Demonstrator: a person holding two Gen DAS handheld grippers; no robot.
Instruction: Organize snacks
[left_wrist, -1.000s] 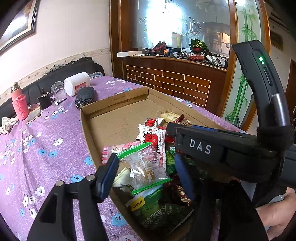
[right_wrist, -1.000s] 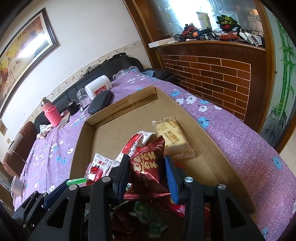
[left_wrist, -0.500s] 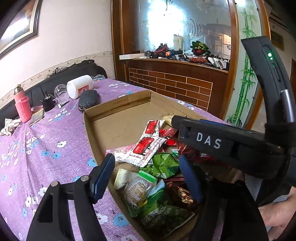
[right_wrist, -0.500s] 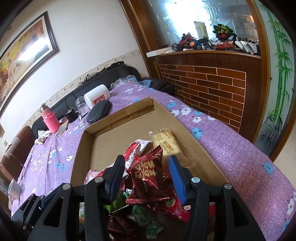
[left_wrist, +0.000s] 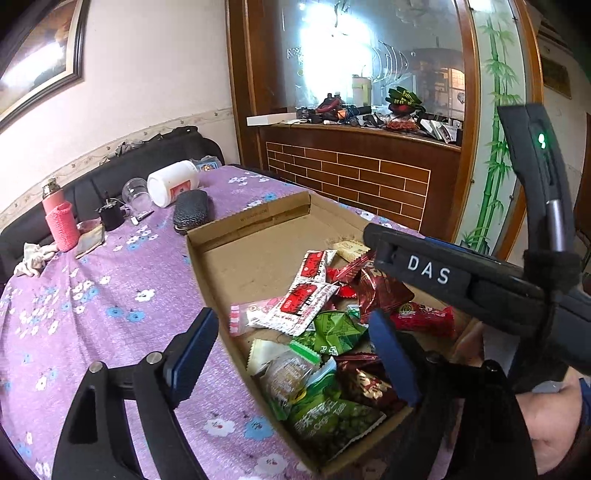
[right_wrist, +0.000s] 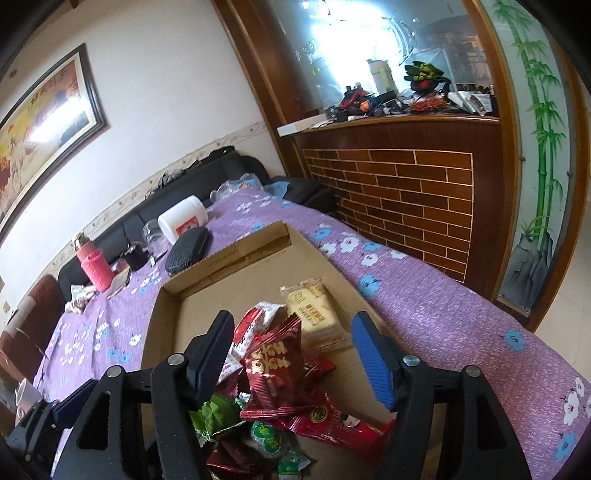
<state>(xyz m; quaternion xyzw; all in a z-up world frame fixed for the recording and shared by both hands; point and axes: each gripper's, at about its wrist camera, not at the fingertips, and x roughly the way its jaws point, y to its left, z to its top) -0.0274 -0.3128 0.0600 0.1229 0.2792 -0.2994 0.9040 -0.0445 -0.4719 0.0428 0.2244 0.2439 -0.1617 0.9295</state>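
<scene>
So the snacks (left_wrist: 325, 332) are all sitting in a shallow cardboard box (left_wrist: 251, 218) on the purple flowered tablecloth (left_wrist: 92, 295), heaped at the box's near end. The far half, toward its back wall, is bare cardboard. In the pile: white-and-red sachets (left_wrist: 303, 299), green packs (left_wrist: 332, 417), a clear-wrapped cake with a green strip (left_wrist: 286, 373), a dark red foil bag (right_wrist: 273, 369) and a long red stick pack (right_wrist: 340, 421). One pale cracker pack (right_wrist: 314, 310) lies a bit apart, against the box's right wall.

The right gripper (right_wrist: 291, 354) sits over the red foil bag with its jaws spread well clear of it. They've just been opening, and the bag lies loose on the heap between them, not pinched. The left gripper (left_wrist: 291, 350) has also just been opening. Its jaws are wide, one outside the box's left wall over the cloth, the other over the pile, with nothing clamped.

Progress-wise, I'd say the gathering part looks mostly done, since I can't spot any snack out on the cloth. But it's a jumble, not sorted by kind or lined up, so if "organize" means tidy rows there's plenty left. The white jar (left_wrist: 173, 182), black case (left_wrist: 192, 214) and pink bottle (left_wrist: 61, 221) past the box's far-left corner look unrelated.
</scene>
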